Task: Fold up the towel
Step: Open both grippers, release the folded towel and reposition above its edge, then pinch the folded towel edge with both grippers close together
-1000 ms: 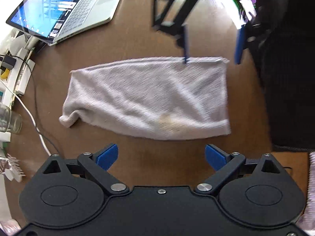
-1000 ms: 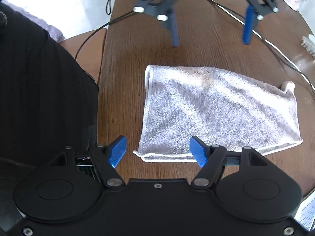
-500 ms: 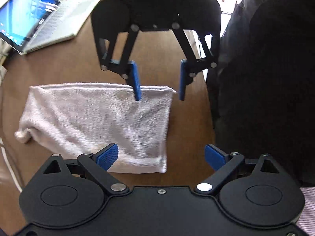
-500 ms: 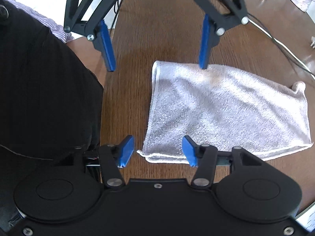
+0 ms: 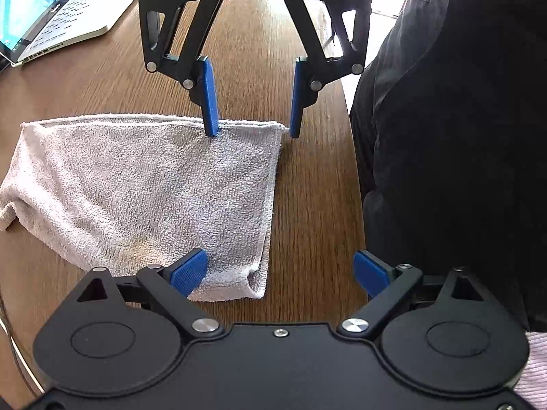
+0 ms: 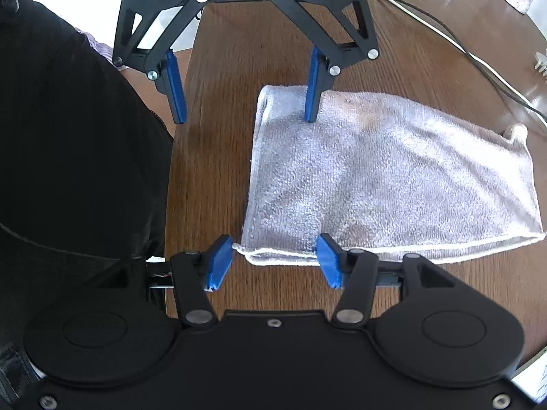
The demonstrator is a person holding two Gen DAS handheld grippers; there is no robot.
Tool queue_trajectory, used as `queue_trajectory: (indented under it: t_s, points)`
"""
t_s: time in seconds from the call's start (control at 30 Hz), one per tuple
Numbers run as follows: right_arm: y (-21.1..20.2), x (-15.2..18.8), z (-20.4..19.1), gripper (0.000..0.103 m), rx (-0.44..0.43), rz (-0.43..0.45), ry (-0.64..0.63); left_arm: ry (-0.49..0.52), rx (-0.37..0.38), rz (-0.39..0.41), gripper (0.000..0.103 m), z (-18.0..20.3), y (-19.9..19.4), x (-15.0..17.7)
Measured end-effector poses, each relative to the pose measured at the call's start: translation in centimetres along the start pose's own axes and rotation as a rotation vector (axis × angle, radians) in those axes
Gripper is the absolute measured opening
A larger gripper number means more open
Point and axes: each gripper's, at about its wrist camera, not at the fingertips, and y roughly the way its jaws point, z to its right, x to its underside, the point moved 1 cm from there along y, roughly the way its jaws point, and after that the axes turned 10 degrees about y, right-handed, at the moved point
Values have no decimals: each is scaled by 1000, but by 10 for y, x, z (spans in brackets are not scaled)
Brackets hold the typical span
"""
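Left tongs [image 5: 280, 271] and right tongs [image 6: 275, 261] straddle towel [image 5: 154, 188] corners (laptop [image 5: 51, 10] left-view only).

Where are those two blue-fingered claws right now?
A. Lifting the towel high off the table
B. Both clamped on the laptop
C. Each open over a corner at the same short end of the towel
C: the left gripper and right gripper each stand open astride a corner of the towel, which lies flat on the wooden table.
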Motion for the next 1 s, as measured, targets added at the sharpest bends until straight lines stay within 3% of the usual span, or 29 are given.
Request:
queue_trajectory:
  t_s: [0.1, 0.27, 0.37, 0.47, 0.53, 0.67, 0.73, 0.83, 1.0]
  points:
    - [-2, -4, -3, 60, 11, -18, 8, -16, -1, 11, 92, 0, 0, 2]
    - [-9, -11, -12, 60, 21, 28, -4, -12, -5, 20, 91, 2, 1, 4]
    - [-3, -8, -17, 57, 17, 11, -11, 17, -21, 14, 87, 6, 2, 6]
    - [-6, 1, -21, 57, 32, 29, -30, 45, -51, 11, 75, 6, -1, 8]
    - [-8, 3, -20, 56, 34, 33, -24, 46, -67, 15, 58, 3, -4, 11]
    - [-12, 7, -17, 54, 36, 35, -16, 44, -81, 18, 40, -4, -7, 13]
    - [-15, 9, -16, 47, 36, 36, -9, 33, -81, 14, 28, -9, -8, 14]
    - [-19, 10, -12, 39, 34, 35, 7, 28, -71, 6, 17, -19, -8, 12]
    - [-25, 12, -13, 34, 35, 32, 3, 35, -55, -7, 13, -28, -6, 7]
